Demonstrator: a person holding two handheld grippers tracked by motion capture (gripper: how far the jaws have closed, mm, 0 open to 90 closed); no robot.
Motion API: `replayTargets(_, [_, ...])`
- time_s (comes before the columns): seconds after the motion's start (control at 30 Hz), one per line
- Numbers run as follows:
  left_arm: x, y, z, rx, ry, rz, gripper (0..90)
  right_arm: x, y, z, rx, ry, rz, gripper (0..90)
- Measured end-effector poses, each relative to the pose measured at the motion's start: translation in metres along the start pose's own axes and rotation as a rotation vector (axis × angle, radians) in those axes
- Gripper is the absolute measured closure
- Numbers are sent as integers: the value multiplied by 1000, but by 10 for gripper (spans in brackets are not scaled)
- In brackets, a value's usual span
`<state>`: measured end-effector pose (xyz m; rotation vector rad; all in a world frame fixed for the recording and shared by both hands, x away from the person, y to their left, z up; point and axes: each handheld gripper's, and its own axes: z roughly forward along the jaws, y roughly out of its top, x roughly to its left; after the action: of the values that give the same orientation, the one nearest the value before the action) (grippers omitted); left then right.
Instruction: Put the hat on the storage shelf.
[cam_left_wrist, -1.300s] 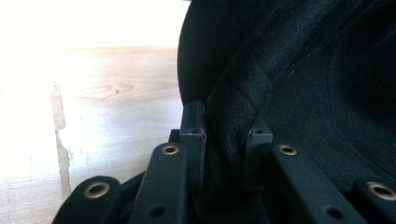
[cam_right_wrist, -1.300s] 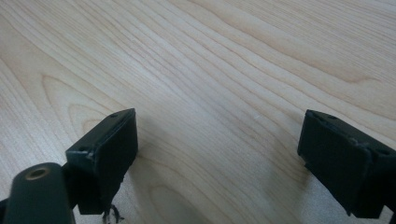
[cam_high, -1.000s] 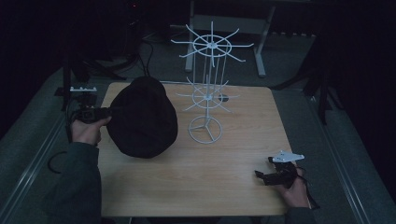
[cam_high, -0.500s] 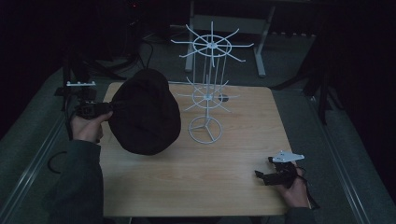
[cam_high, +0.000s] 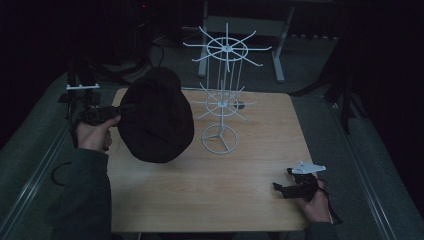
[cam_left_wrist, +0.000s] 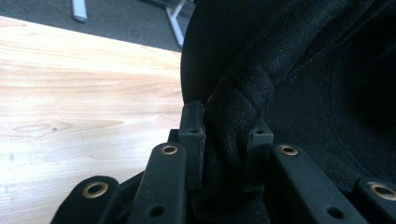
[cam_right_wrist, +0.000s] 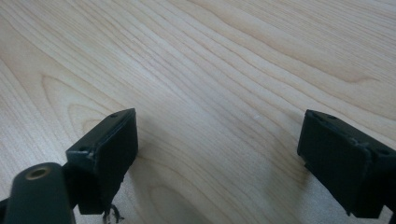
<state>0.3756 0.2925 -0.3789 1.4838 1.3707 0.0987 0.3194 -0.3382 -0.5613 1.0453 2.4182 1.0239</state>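
Observation:
A black hat (cam_high: 156, 117) hangs in the air over the left part of the wooden table (cam_high: 250, 180), held by its rim. My left gripper (cam_high: 122, 108) is shut on that rim; in the left gripper view its two jaws pinch the folded black fabric (cam_left_wrist: 231, 135) of the hat (cam_left_wrist: 299, 70). A white wire rack (cam_high: 222, 95) with two tiers of hooked arms stands just right of the hat. My right gripper (cam_high: 281, 188) rests at the table's front right corner, and its jaws stand wide open over bare wood (cam_right_wrist: 219, 107).
Metal table legs (cam_high: 277, 45) stand on the dark floor behind the table. Cables (cam_high: 150, 52) lie on the floor at the back left. The table's near middle is bare wood.
My left gripper has lifted the hat and carried it up and slightly right, closer to the wire rack. The right gripper has stayed where it was.

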Motion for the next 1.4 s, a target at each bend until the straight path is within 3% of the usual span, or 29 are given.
replayTargets(0.17, [-1,2,-1,-6,-16,-8,759,0,0,0,0,-2,3,127])
replayTargets(0.4, [-2,7,-2,-36,-34,-50,758,0,0,0,-1,-4,5,132])
replayTargets(0.63, [-3,13,-1,-51,-22,-49,759,0,0,0,-1,-4,4,132])
replayTargets(1.4, [-15,40,-7,-127,-63,-74,758,0,0,0,-1,-4,5,132])
